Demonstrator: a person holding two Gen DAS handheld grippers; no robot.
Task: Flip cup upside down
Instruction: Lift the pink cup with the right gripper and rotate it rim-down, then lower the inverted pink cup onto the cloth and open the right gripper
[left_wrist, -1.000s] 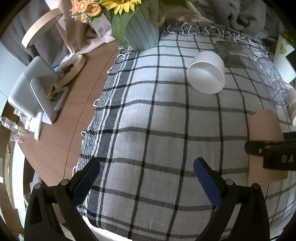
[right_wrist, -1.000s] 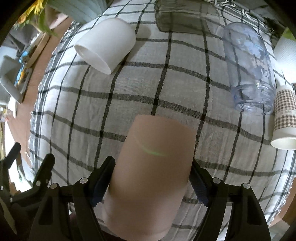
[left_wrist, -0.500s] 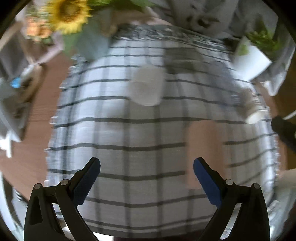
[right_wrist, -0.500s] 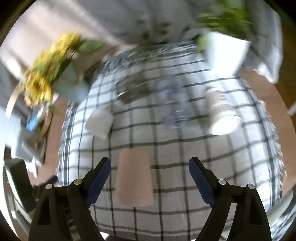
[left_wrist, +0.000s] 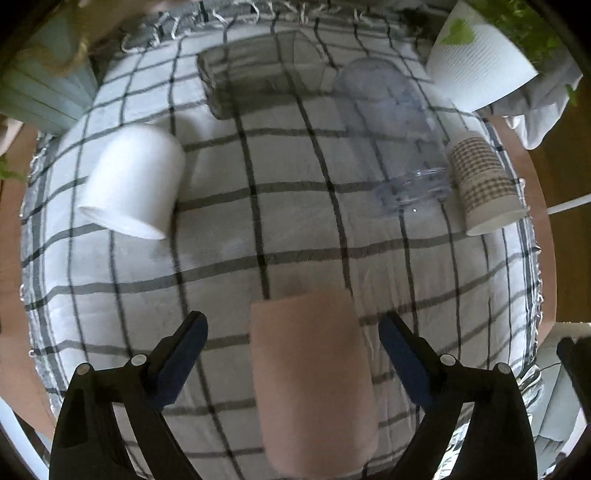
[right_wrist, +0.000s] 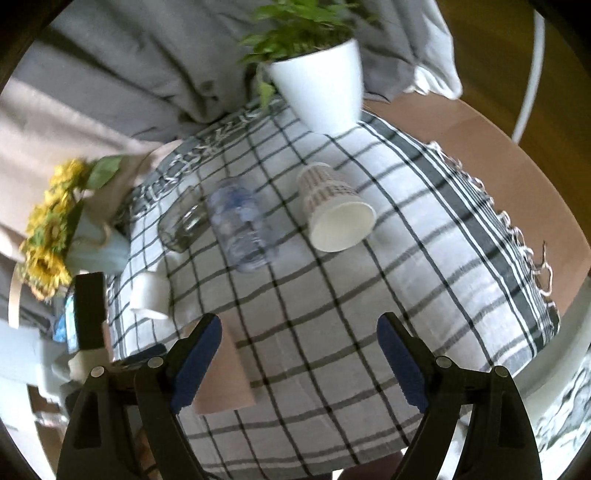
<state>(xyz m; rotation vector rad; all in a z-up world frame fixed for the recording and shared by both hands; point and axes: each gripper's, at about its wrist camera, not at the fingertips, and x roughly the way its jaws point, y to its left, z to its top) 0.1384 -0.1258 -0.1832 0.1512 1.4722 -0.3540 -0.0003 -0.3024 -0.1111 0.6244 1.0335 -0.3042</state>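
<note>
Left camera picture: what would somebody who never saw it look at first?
Probably the pink cup, big and close, standing between the left gripper's open blue fingers without touching them. Next come the cups lying on their sides on the checked cloth: a white cup at left, a clear plastic cup and a plaid paper cup at right.

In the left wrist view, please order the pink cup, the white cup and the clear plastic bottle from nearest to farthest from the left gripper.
1. Pink cup: between the open fingers of the left gripper.
2. White cup: farther off, left side.
3. Clear plastic bottle: farthest, upper right.
</note>
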